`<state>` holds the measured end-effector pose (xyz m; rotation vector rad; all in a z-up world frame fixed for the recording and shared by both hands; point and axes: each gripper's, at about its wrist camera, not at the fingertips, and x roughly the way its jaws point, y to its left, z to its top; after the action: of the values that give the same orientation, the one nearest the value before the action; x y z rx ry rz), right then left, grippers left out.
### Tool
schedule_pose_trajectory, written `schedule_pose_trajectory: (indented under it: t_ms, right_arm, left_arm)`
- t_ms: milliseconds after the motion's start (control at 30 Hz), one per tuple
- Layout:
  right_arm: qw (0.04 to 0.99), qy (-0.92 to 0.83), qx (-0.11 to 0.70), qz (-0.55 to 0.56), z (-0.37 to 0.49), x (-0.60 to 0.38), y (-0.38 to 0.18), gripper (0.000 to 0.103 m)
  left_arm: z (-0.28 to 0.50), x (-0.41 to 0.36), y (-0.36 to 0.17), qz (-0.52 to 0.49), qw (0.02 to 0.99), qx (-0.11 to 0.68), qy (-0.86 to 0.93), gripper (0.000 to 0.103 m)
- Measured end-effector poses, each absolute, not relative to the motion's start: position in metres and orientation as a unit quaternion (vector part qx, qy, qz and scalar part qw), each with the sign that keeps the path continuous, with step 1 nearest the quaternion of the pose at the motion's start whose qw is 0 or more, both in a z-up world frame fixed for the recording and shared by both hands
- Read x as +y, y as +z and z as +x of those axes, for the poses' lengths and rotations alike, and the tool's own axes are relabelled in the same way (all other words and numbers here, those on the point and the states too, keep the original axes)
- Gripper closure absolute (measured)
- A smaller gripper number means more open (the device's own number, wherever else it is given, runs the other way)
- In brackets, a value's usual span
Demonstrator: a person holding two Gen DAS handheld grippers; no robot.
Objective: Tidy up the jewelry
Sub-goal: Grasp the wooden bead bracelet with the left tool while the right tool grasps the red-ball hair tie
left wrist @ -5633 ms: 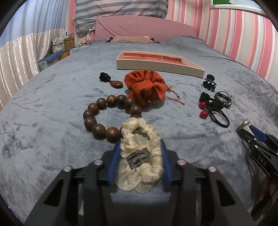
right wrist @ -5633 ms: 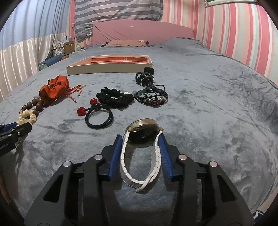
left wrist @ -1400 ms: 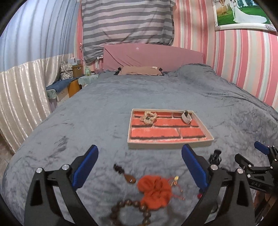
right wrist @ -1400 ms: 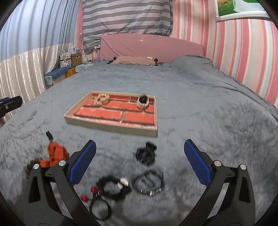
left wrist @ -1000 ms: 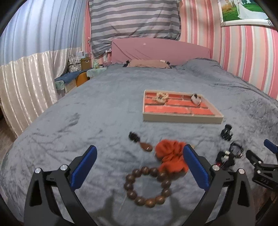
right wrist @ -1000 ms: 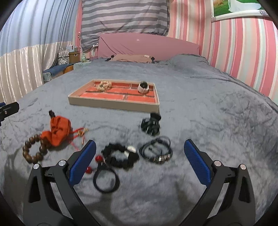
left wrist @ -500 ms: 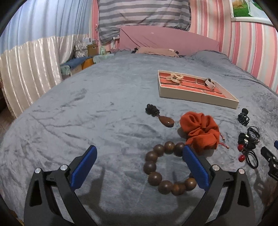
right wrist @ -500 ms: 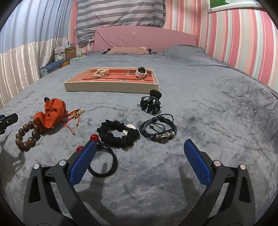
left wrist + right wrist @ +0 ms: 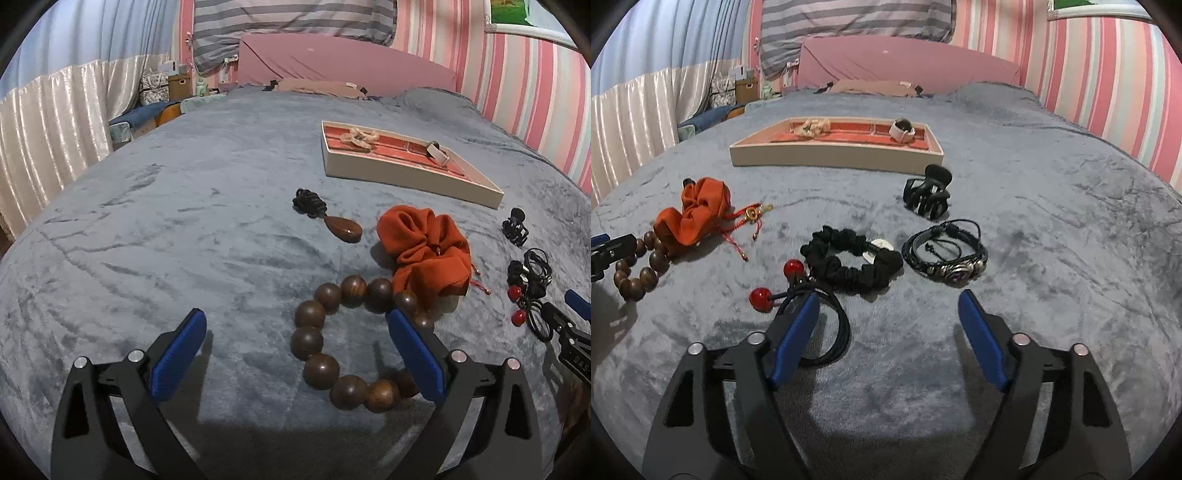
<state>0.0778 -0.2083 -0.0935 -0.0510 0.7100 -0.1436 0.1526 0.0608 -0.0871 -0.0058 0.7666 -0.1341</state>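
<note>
My left gripper (image 9: 295, 332) is open and empty, low over the grey blanket, with the brown wooden bead bracelet (image 9: 321, 365) lying between its jaws. An orange scrunchie (image 9: 424, 251) and a brown teardrop pendant (image 9: 341, 229) lie beyond it. My right gripper (image 9: 886, 314) is open and empty just short of a black scrunchie (image 9: 849, 262), a black cord bracelet (image 9: 947, 254) and a black hair tie with red balls (image 9: 798, 291). The tray (image 9: 831, 153) at the back holds a cream scrunchie (image 9: 812, 127) and a white watch (image 9: 903, 129).
A black claw clip (image 9: 927, 195) lies in front of the tray's right corner. A red string charm (image 9: 748, 218) lies beside the orange scrunchie (image 9: 694, 214). The bed's headboard (image 9: 905, 64) and a striped wall stand behind. Curtains hang on the left.
The cream scrunchie and the watch that I held earlier now lie in the tray. Both grippers, open, have moved back from the tray and down towards the items on the blanket.
</note>
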Motion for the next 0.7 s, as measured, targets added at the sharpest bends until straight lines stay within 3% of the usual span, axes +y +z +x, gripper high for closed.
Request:
schedule_pose_trajectory:
  t_ms: [133, 367, 533, 700]
  right_arm:
    - [0.93, -0.065, 0.362, -0.017, 0.082, -0.211, -0.099, 0.041]
    - [0.925, -0.056, 0.376, -0.008, 0.086, -0.213, -0.104, 0.044]
    - [0.923, -0.05, 0.38, -0.005, 0.088, -0.214, -0.106, 0.048]
    - [0.923, -0.05, 0.381, -0.006, 0.089, -0.214, -0.106, 0.048]
  left_arm:
    - [0.158, 0.063, -0.092, -0.014, 0.919, 0.388, -0.076, 0.007]
    - [0.163, 0.063, -0.098, -0.02, 0.91, 0.405, -0.086, 0.007]
    - [0.163, 0.058, -0.101, -0.007, 0.908, 0.409, -0.088, 0.031]
    - [0.164, 0.057, -0.101, -0.008, 0.907, 0.41, -0.095, 0.032]
